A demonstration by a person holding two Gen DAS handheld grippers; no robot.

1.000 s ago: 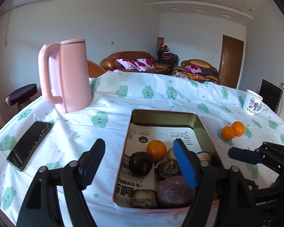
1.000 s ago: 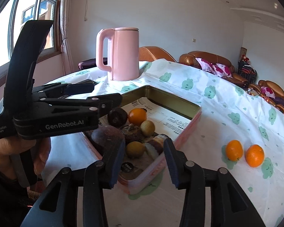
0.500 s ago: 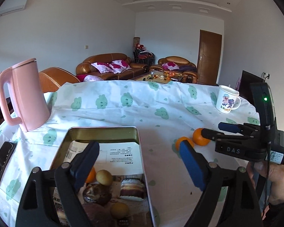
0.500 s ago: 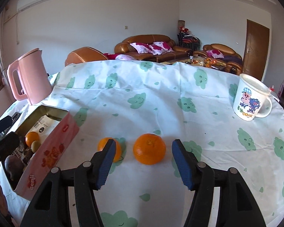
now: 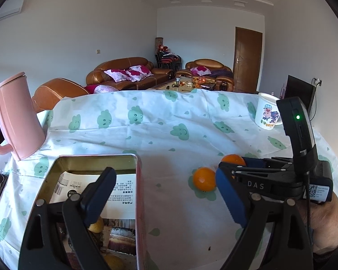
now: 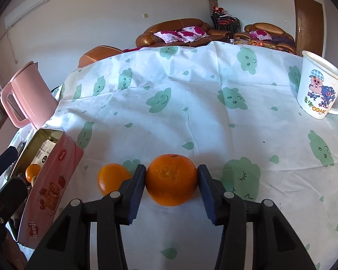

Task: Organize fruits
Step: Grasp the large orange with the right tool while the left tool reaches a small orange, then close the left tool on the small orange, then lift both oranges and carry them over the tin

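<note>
the right tongs [image 6: 171,180] bracket the larger orange [image 6: 171,176] on the cloud-print cloth of the worktop [image 6: 191,112], a blue pad at each flank, the left pad touching the peel and the right pad at most a sliver off it; whether they grip it yet cannot be told. the fruit sits on the cloth toward the near edge. a smaller orange [image 6: 112,178] lies just beside it, behind the left pad, between the big one and the pink biscuit tin [image 6: 54,180], which holds another orange [image 6: 32,172] and printed paper. the left tongs [image 5: 166,195] hang spread wide and empty over the tin's right wall [image 5: 138,191]. a pink kettle [image 6: 27,94] stands near the worktop's far left edge, a cartoon mug [image 6: 320,87] near its far right edge.
</note>
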